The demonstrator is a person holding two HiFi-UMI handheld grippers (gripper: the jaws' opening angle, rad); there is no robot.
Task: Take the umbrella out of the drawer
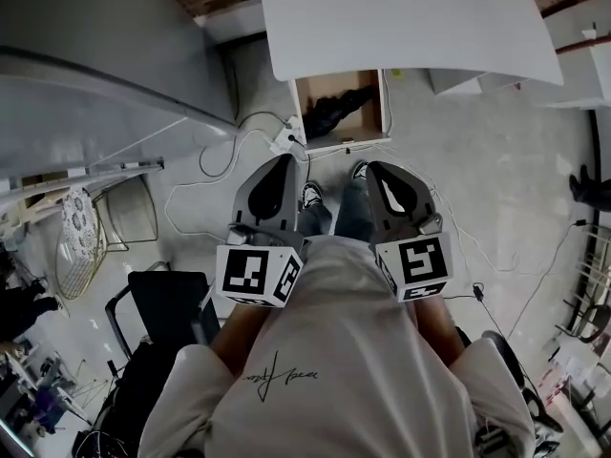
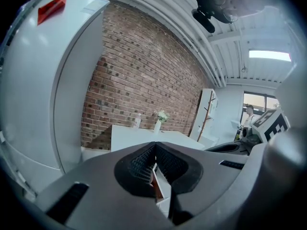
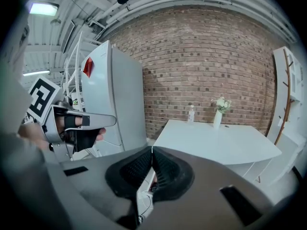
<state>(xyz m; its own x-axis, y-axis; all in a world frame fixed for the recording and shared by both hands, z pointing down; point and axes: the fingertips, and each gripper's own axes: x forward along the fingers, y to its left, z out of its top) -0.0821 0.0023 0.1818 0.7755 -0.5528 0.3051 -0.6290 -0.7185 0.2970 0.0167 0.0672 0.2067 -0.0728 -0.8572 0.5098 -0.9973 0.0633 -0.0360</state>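
Observation:
In the head view a drawer [image 1: 301, 111] with a brown inside stands open under the white table [image 1: 410, 17]. A dark folded umbrella [image 1: 336, 111] lies in it. Both grippers are held side by side at waist height, short of the drawer and pointing toward it. My left gripper [image 1: 286, 160] has its jaws together with nothing between them; in its own view the tips of the left gripper [image 2: 154, 145] meet. My right gripper [image 1: 375, 167] is also shut and empty, and the right gripper's [image 3: 152, 150] tips touch in its own view. Part of the drawer's white front [image 2: 162, 183] shows under the left jaws.
A large white refrigerator [image 3: 112, 95] stands left of the table, before a brick wall. A bottle [image 3: 191, 113] and a vase of flowers [image 3: 219, 114] stand on the tabletop. A power strip with cables [image 1: 286, 141] lies on the floor beside the drawer. A wire basket [image 1: 81, 241] and a black chair [image 1: 162, 303] are at the left.

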